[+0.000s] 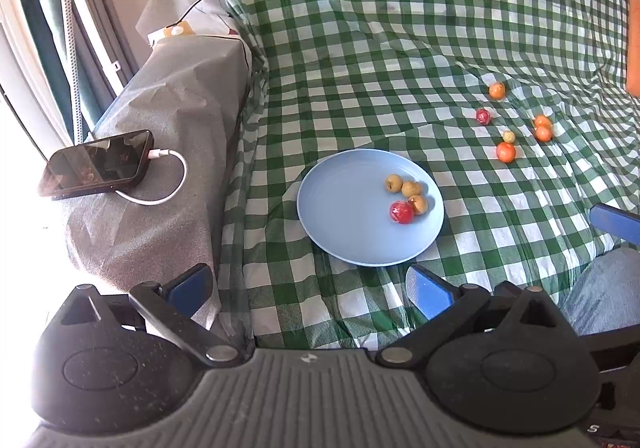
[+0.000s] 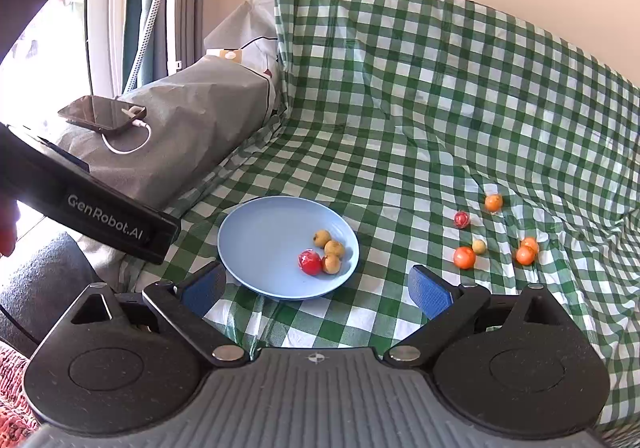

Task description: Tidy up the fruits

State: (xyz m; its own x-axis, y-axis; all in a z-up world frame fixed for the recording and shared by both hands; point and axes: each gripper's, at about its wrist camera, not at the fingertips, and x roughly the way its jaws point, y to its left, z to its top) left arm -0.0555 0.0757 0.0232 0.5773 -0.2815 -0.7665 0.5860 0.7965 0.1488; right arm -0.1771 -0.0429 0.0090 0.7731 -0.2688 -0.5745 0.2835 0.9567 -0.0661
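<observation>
A phone (image 1: 96,163) charges on a grey-covered ledge (image 1: 172,151) at far left, its white cable (image 1: 168,183) looped beside it, well clear of the work. Next comes the blue plate (image 1: 340,207), flat on the green checked cloth (image 1: 360,47), holding three small tan fruits (image 1: 411,188) and one red fruit (image 1: 401,212) bunched toward its right side. Further right, six loose fruits lie apart on the rumpled cloth: an orange one (image 1: 496,91) farthest back, a small red one (image 1: 483,116), a pale one (image 1: 508,136) just beside a larger orange one (image 1: 506,151), and two orange ones touching (image 1: 543,129). The left gripper (image 1: 308,284) hangs spread wide and empty near the plate's front rim; the right gripper (image 2: 318,290) is likewise wide apart and holds nothing. The fruits look light, round and smooth, likely to roll on the creased cloth and to bruise under a hard squeeze, so each is best taken across its widest part with a gentle close. Open cloth lies all around the scattered fruits, and the plate's left half is bare, leaving ample room to set more down
</observation>
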